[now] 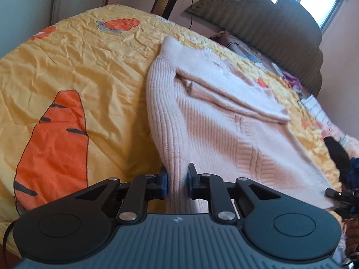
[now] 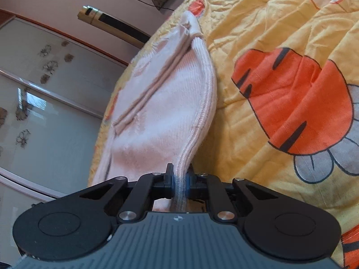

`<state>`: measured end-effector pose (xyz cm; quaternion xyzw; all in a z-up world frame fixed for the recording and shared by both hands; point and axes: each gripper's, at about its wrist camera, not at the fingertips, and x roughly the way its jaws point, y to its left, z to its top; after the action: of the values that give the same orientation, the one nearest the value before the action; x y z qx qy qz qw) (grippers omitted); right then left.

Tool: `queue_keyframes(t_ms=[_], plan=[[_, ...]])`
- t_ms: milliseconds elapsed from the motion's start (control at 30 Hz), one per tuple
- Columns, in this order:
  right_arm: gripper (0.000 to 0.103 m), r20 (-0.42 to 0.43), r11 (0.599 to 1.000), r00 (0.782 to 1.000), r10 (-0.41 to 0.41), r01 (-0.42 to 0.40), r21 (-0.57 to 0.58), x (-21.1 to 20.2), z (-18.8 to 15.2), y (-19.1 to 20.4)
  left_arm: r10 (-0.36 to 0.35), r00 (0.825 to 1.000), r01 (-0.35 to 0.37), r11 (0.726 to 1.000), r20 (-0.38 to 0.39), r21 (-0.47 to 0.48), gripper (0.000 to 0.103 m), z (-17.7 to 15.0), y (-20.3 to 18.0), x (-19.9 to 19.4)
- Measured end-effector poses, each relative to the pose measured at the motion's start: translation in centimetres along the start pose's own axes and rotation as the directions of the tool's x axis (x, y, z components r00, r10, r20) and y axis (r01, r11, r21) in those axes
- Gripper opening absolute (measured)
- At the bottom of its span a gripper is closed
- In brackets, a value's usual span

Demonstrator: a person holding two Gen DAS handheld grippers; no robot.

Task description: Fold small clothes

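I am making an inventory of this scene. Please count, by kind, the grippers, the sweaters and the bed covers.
Grippers: 2 (left gripper, right gripper)
Pale pink sweater: 1
Yellow bed cover: 1
Total: 4

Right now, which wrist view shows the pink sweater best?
The left wrist view: the pink sweater spreads across the yellow bedspread, folded layers and collar visible, with the left gripper pinching its edge. The right wrist view shows only a narrow, edge-on strip of it, clamped by the right gripper.
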<state>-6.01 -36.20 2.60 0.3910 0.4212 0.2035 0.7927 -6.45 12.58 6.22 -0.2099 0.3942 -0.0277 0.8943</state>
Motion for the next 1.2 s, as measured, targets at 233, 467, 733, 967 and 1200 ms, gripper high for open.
queue_keyframes(t_ms=[233, 467, 733, 967, 1200], plan=[[0.014, 0.076, 0.987, 0.984, 0.159, -0.157, -0.028, -1.7, 2.8, 3.0, -0.092, 0.992, 0.094, 0.995, 0.082, -0.024, 0.016, 3.4, -0.4, -2.4], [0.015, 0.138, 0.971, 0.961, 0.239, -0.24, -0.015, -1.4, 5.8, 3.6, -0.148, 0.982, 0.16, 0.982, 0.116, -0.104, 0.016, 6.3, 0.2, -1.4], [0.015, 0.18, 0.952, 0.936, 0.302, -0.304, -0.012, 2.1, 10.7, 4.5, -0.156, 0.977, 0.174, 0.977, 0.149, -0.123, 0.016, 11.6, -0.2, 2.7], [0.015, 0.17, 0.949, 0.936, 0.309, -0.314, 0.003, 5.6, 14.5, 4.5, -0.141, 0.981, 0.156, 0.982, 0.132, -0.105, 0.016, 14.5, -0.9, 6.0], [0.015, 0.171, 0.96, 0.946, 0.274, -0.281, 0.015, 8.4, 18.3, 3.8, -0.116, 0.985, 0.134, 0.981, 0.126, -0.141, 0.016, 16.9, 0.3, 9.2]])
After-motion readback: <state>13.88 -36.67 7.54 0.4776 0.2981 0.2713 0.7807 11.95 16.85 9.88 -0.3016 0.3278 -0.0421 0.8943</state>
